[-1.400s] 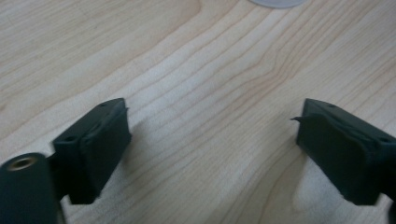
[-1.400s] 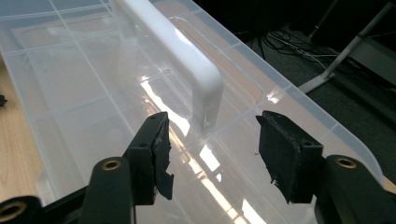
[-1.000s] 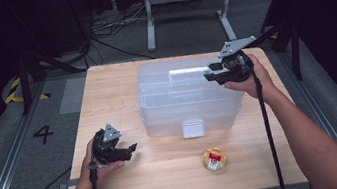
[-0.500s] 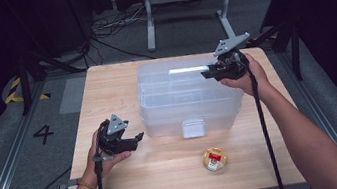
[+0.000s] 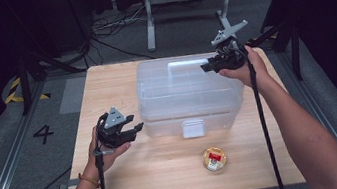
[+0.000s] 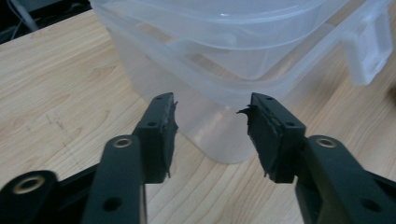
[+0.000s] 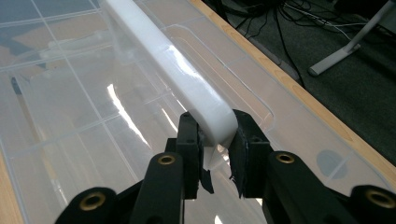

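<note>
Left gripper has moved up-right toward bin at frame center, jaws wide, empty. Right gripper clamps white handle on lid (upper right). Next, I reckon: brace bin's near-left corner w/ left, lift steady.

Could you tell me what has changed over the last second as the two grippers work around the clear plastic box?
The left gripper has moved from near the table's front left edge forward and inward to the box's near left corner, jaws open. The right gripper stays shut on the white handle on the lid, barely shifted. The box, its latch and the small round tin lie as before.
</note>
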A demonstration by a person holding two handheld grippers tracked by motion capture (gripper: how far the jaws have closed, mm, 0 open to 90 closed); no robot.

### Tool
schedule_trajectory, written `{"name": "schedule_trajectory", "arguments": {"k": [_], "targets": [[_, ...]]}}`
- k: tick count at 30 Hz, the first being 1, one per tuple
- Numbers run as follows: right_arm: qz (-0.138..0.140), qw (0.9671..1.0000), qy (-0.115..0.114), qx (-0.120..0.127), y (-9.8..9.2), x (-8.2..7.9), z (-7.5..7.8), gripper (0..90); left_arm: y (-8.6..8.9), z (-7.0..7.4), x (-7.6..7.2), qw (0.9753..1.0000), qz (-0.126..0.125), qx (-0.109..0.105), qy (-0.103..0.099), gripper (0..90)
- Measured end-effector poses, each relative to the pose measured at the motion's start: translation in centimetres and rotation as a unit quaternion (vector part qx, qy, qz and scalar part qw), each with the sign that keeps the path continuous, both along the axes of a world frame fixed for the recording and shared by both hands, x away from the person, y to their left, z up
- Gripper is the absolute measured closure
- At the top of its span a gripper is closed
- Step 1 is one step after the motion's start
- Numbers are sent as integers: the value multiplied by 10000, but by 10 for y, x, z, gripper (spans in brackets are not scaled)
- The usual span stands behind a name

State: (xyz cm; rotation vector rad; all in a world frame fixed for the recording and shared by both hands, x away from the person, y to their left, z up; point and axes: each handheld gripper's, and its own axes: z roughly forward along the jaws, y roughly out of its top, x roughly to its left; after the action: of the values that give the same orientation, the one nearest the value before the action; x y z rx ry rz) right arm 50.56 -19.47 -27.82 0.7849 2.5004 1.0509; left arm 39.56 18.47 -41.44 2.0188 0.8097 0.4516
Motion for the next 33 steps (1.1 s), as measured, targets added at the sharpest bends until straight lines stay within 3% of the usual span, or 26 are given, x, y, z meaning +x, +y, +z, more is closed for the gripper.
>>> {"name": "schedule_trajectory", "arguments": {"k": [5,13,14,17,24,29,31,33], "targets": [[-35,9999,77,-74,2,4,5,751,-4,6,3,9999,-6,-72,-110,755],[-77,9999,82,-63,1,6,8,745,-11,11,7,9995,41,-150,-292,881],[-76,9999,67,-69,1,6,8,745,-13,11,8,9995,-6,-201,-246,884],[-86,9999,30,-63,0,5,9,742,-18,13,9,9994,46,-45,-346,897],[-256,9993,-254,89,-10,-5,12,722,-18,16,10,9993,62,-84,-349,899],[-274,9983,-507,117,-25,-17,16,722,-17,15,11,9993,48,-112,-342,900],[-286,9969,-735,51,-35,-27,16,702,-17,15,10,9993,63,-104,-365,900],[-330,9959,-827,172,-49,-34,16,692,-17,15,10,9991,84,-94,-401,900]]}}
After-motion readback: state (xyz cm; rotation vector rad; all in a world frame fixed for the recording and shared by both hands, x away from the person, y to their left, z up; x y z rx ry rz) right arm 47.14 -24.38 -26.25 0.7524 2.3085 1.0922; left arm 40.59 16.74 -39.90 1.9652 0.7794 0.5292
